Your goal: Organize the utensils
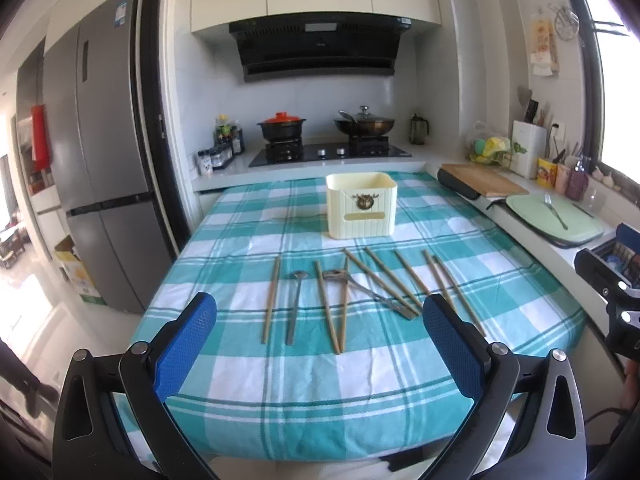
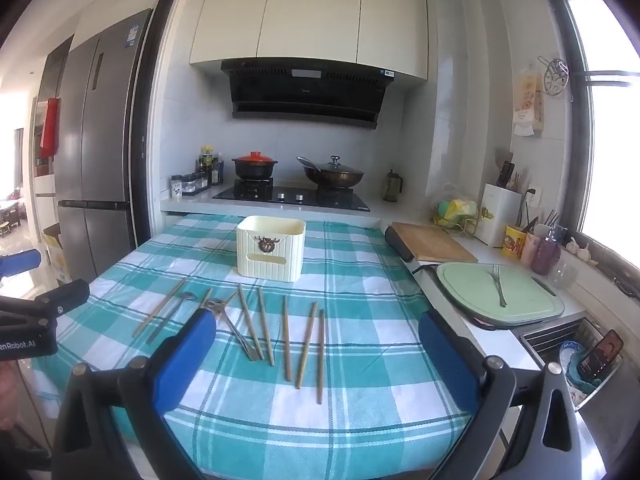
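Several wooden chopsticks [image 1: 380, 280] [image 2: 286, 338] and two metal spoons [image 1: 295, 308] [image 2: 236, 328] lie in a loose row on the teal checked tablecloth [image 1: 320, 380] [image 2: 340, 420]. A cream utensil holder [image 1: 361, 210] [image 2: 270, 248] stands upright behind them. My left gripper [image 1: 320, 336] is open and empty, above the near edge of the table, in front of the utensils. My right gripper [image 2: 316, 354] is open and empty, above the near right part of the table; its body shows at the right edge of the left wrist view [image 1: 612, 292].
A counter runs along the right with a wooden board [image 1: 484, 180] [image 2: 434, 244], a green board carrying a fork [image 1: 554, 216] [image 2: 498, 290], and cups. A stove with pots [image 1: 332, 148] [image 2: 292, 192] is behind the table. A fridge [image 1: 100, 160] stands left.
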### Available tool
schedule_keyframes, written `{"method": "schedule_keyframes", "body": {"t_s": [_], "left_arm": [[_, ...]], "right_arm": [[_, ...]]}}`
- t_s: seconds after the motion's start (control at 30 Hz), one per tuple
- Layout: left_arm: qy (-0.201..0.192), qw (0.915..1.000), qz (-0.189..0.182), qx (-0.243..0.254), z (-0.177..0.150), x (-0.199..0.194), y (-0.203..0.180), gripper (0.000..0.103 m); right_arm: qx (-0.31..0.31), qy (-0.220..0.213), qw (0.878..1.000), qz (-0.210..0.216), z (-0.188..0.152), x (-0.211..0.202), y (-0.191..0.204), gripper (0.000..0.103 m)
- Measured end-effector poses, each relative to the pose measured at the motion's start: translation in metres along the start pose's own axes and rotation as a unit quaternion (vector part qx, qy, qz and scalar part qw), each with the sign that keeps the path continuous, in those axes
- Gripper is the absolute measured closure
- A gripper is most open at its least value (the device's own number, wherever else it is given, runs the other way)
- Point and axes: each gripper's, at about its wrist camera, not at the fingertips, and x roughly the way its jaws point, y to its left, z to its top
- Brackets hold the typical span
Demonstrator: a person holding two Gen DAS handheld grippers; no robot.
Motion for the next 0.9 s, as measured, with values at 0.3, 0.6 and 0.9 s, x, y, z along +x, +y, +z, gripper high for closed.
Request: {"method": "schedule_keyframes", "body": {"t_s": [0.3, 0.6, 0.9], "left_arm": [[0.006, 0.9998, -0.016, 0.011, 0.001, 0.002, -0.004, 0.0], [0.018, 0.9994, -0.014, -0.026, 0.002, 0.008, 0.012, 0.0], [0.007, 0.9996, -0.016, -0.023, 0.006, 0.004, 0.009, 0.0]], "right_arm": [[-0.005, -0.001, 1.0, 0.001, 0.0, 0.002, 0.001, 0.0], [-0.004, -0.002, 1.0, -0.004, -0.002, 0.003, 0.003, 0.0], [-0.001, -0.006, 1.0, -0.008, -0.003, 0.002, 0.0, 0.0]]}}
